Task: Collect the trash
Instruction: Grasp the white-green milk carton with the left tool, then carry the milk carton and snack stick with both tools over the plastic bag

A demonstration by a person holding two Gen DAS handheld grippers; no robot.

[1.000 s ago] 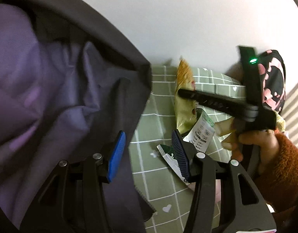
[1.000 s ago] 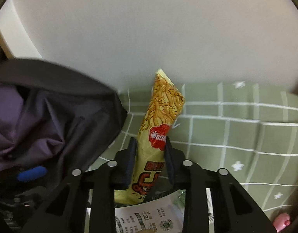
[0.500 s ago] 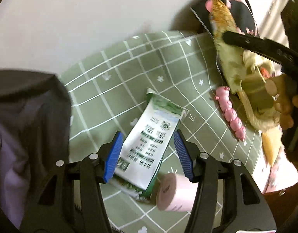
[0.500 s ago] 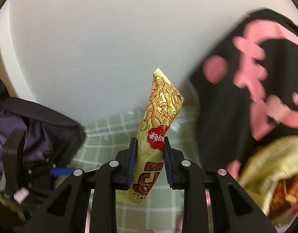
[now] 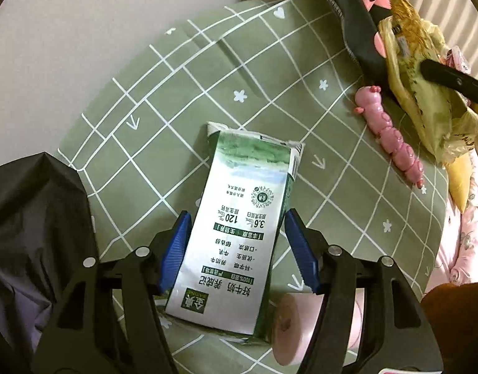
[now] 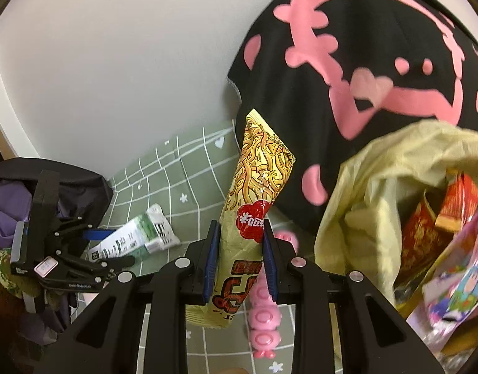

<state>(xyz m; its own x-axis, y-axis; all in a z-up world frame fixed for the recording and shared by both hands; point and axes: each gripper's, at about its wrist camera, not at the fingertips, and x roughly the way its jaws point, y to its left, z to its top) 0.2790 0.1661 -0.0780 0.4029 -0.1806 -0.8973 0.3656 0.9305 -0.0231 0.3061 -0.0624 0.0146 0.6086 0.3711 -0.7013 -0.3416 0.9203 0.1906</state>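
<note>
A white and green milk carton (image 5: 236, 227) lies flat on the green checked sheet (image 5: 207, 71). My left gripper (image 5: 237, 246) is open, one blue pad on each side of the carton, not pressing it; it also shows in the right wrist view (image 6: 92, 240) with the carton (image 6: 136, 237). My right gripper (image 6: 240, 261) is shut on a yellow noodle snack wrapper (image 6: 254, 193) and holds it upright beside a yellow trash bag (image 6: 379, 193) that holds several wrappers. The bag also shows in the left wrist view (image 5: 426, 93).
A pink caterpillar toy (image 5: 391, 134) lies on the sheet right of the carton. A pink roll (image 5: 289, 327) sits by the carton's near end. A black garment with pink print (image 6: 363, 62) is behind the bag. A dark purple-lined jacket (image 5: 36, 233) is at left.
My left gripper swung away from the dark jacket and came down around the milk carton. My right gripper carried the snack wrapper to the right, up to the yellow bag.
</note>
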